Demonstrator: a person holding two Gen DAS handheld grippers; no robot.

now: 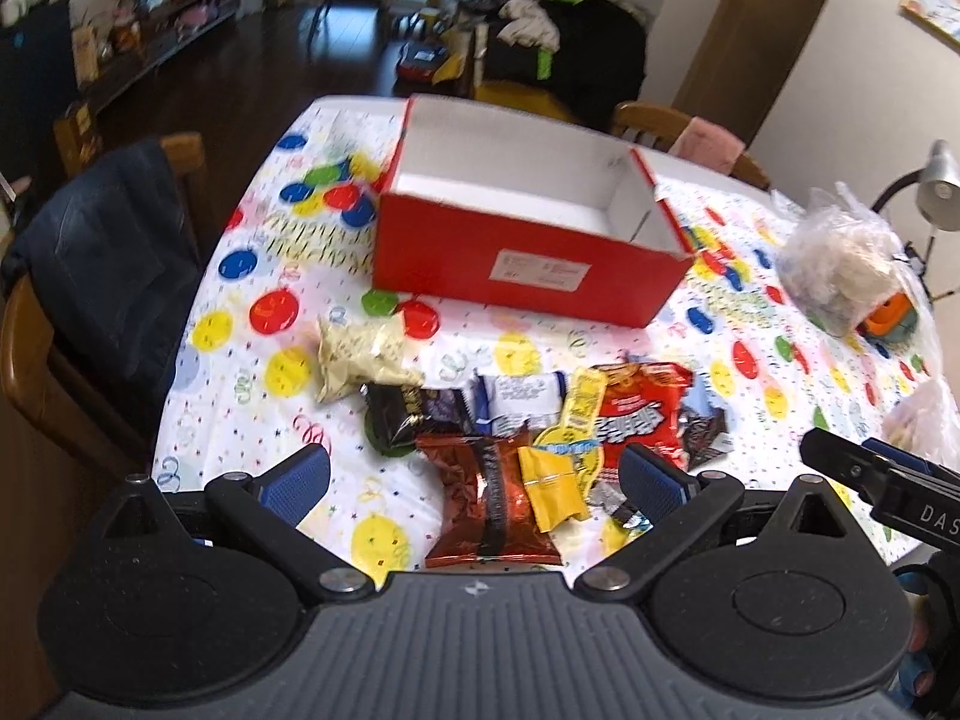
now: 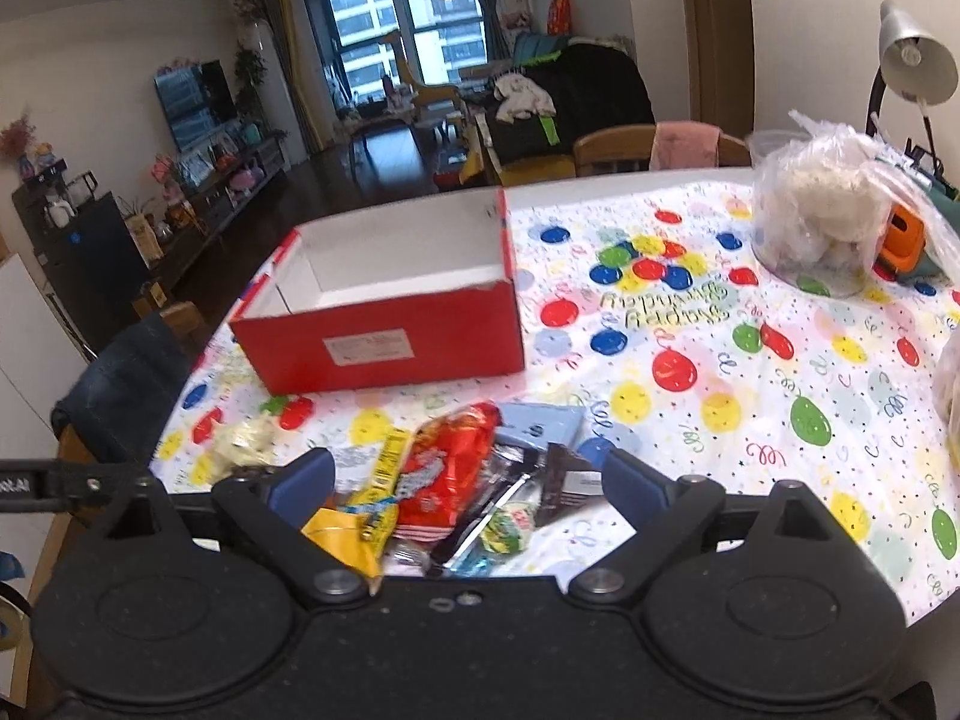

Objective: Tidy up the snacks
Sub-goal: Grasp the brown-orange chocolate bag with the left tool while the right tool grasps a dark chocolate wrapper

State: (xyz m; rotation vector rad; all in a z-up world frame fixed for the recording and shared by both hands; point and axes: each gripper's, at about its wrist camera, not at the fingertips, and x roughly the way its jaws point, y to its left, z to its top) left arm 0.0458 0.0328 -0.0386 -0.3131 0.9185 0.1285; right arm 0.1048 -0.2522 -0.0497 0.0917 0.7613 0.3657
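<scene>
Left wrist view: the left gripper point(image 1: 474, 483) hangs spread wide over the snack pile point(image 1: 528, 426), a dark red packet point(image 1: 489, 510) between its fingers, nothing pinched. The red box point(image 1: 528, 252) sits open beyond, on the balloon tablecloth point(image 1: 252, 372).

Right wrist view: the right gripper point(image 2: 468, 489) gapes too, above the snacks; a clear plastic bag point(image 2: 822, 222) stands far right.

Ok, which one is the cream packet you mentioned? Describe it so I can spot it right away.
Start at the red box on the balloon-print tablecloth, then come toward the snack pile in front of it. The cream packet lies at the pile's far left edge, nearest the box's left corner. It is the only pale, crumpled one; its neighbours are black, red or yellow.
</scene>
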